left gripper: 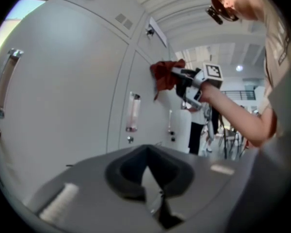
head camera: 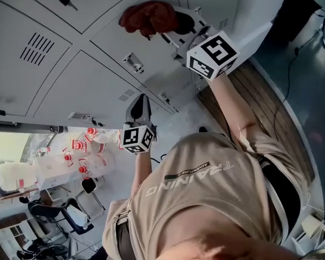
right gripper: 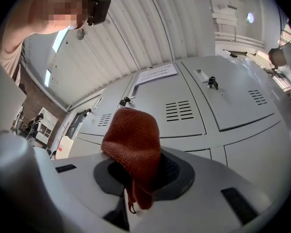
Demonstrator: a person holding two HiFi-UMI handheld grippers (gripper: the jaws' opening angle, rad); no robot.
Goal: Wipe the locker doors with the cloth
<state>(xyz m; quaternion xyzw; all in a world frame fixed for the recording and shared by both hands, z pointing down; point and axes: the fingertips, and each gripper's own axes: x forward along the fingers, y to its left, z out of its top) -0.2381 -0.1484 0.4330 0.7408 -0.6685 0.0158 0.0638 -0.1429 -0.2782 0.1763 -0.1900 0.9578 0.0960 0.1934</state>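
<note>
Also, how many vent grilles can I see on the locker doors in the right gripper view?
3 vent grilles: one just above the red cloth, one at far right, one further left. Others may be hidden behind the cloth.
</note>
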